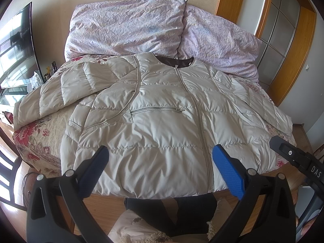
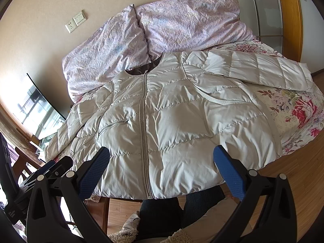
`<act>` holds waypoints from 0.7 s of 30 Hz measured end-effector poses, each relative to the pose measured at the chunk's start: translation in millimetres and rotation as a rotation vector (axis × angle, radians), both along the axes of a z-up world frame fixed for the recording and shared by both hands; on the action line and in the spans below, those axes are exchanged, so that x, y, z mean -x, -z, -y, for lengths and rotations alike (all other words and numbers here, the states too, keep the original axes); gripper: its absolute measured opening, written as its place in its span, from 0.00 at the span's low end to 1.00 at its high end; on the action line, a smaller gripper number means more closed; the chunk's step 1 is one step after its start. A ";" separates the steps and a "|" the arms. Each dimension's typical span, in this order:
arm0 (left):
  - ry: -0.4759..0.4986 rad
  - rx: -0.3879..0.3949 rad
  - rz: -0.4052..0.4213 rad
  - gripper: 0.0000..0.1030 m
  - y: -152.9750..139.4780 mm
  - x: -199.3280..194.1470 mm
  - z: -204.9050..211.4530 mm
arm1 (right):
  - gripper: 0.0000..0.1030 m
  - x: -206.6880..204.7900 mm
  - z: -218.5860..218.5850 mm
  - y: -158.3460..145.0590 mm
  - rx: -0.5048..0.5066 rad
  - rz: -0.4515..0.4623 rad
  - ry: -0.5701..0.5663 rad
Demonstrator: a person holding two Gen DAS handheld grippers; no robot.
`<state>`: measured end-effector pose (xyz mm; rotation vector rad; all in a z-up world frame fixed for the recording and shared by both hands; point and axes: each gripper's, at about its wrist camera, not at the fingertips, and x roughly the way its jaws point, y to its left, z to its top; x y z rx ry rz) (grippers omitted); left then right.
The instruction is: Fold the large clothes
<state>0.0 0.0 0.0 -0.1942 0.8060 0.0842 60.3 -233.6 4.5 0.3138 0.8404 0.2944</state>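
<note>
In the left wrist view, a dark television screen leans along the left edge of the frame. Right of it, a bed with a floral sheet fills the middle, and a crumpled lilac duvet is heaped at its far end, in the upper centre. A pale quilted jacket lies spread front-up across the sheet, zipped, its hem at the near edge of the bed in the lower centre. One sleeve lies stretched toward the left of the frame, the other toward the right. The left gripper hangs just above the hem, its blue-padded fingers spread wide and grasping nothing. At the right edge, part of the other gripper's black body shows.

In the right wrist view, the right gripper likewise hovers over the hem in the lower centre, fingers released and empty. A wooden door frame stands in the upper right.
</note>
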 end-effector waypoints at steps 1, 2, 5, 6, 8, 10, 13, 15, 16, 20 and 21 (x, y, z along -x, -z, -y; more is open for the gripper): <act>0.000 0.000 0.000 0.98 0.0 0.0 0.0 | 0.99 0.0 0.0 0.0 0.000 0.000 0.000; 0.000 0.000 0.000 0.98 0.1 -0.1 -0.1 | 0.99 0.0 0.0 0.1 0.000 0.000 0.000; 0.000 0.000 0.000 0.98 0.0 -0.1 -0.1 | 0.99 -0.1 0.1 0.4 0.000 0.000 0.000; 0.000 -0.001 0.000 0.98 0.0 0.0 0.0 | 0.99 -0.2 0.2 0.5 0.000 0.000 0.001; 0.001 0.000 -0.002 0.98 0.1 -0.2 0.0 | 0.99 -0.2 0.5 0.7 -0.001 -0.001 0.000; 0.000 -0.001 0.000 0.98 -0.1 0.1 0.0 | 0.99 -0.3 0.6 0.9 0.000 0.000 0.000; -0.001 -0.002 0.000 0.98 -0.2 0.1 -0.5 | 0.99 -0.8 1.0 1.3 -0.001 -0.001 0.000; -0.003 -0.001 0.002 0.98 -1.6 -0.9 1.3 | 0.99 -1.2 1.0 1.4 0.000 0.000 0.001; -0.004 -0.001 0.001 0.98 -1.6 -0.1 0.8 | 0.99 -1.5 1.0 1.5 -0.001 -0.001 0.000; -0.003 -0.001 0.001 0.98 -1.2 0.1 0.0 | 0.99 -2.5 1.3 1.7 0.000 -0.001 0.001; -0.003 -0.002 0.001 0.98 -1.3 -0.2 -0.2 | 0.99 -2.7 1.3 1.8 -0.001 -0.002 0.000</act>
